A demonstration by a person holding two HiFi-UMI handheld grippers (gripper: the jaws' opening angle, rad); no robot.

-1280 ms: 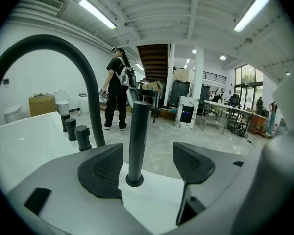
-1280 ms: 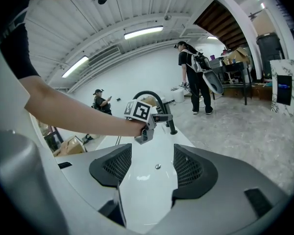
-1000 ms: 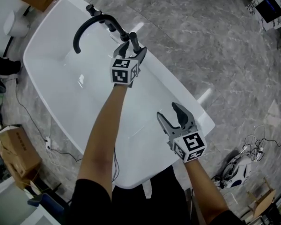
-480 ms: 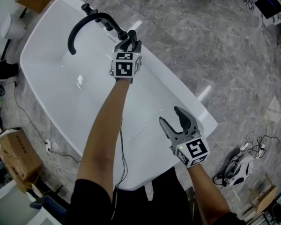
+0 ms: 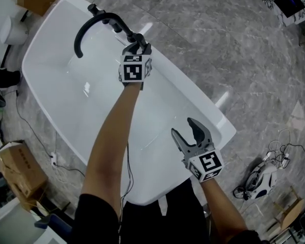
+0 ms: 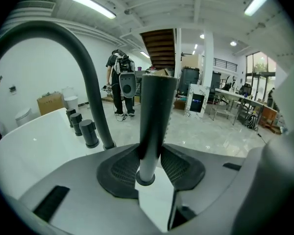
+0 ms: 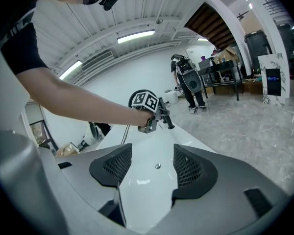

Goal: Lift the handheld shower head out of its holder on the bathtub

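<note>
The black handheld shower head (image 6: 155,116) stands upright in its holder on the white bathtub's (image 5: 66,100) far rim, beside the curved black faucet spout (image 5: 91,23). My left gripper (image 6: 151,166) has just been closing, and its pads now press on the handle's lower part from both sides. From the head view the left gripper (image 5: 137,46) sits at the shower head (image 5: 141,37). My right gripper (image 5: 187,131) hangs open over the tub's near end with nothing between its jaws. The right gripper view looks past its open jaws (image 7: 149,168) to the left gripper (image 7: 156,115).
Several black knobs (image 6: 87,131) stand on the rim next to the spout (image 6: 83,67). Cardboard boxes (image 5: 18,166) and cables lie on the marble floor left of the tub. A white device (image 5: 259,182) with cords lies at the right. A person (image 6: 118,84) stands far behind.
My left gripper has shifted onto the shower head's handle and its jaws have gone from wide open to closed round it. The right gripper has drifted slightly.
</note>
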